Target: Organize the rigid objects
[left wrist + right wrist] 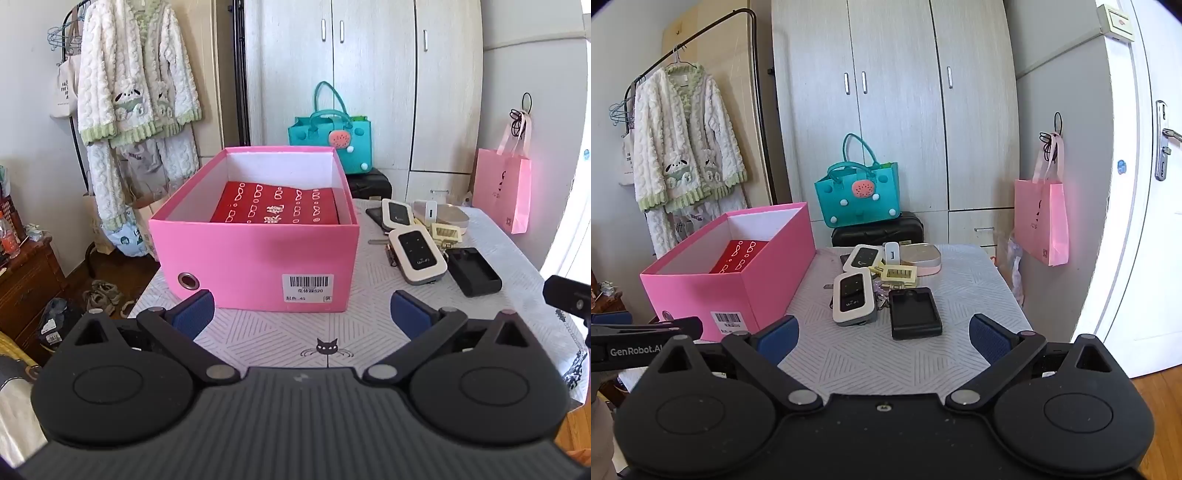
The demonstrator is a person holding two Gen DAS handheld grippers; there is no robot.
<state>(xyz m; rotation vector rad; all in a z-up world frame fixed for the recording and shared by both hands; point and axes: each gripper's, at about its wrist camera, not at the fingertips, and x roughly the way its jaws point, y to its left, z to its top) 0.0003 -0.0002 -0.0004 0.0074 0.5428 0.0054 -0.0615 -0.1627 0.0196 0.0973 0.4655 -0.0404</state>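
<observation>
An open pink box stands on the table's left side with a red box inside; it also shows in the right wrist view. Right of it lie small devices: a white WiFi router, a second white router, a black charger cradle, a yellow piece and a pink-white case. My left gripper is open and empty just before the pink box. My right gripper is open and empty before the devices.
The table has a patterned white cloth. A teal bag sits on a black case behind the table. A pink paper bag hangs at the right. A clothes rack stands at the left, wardrobes behind.
</observation>
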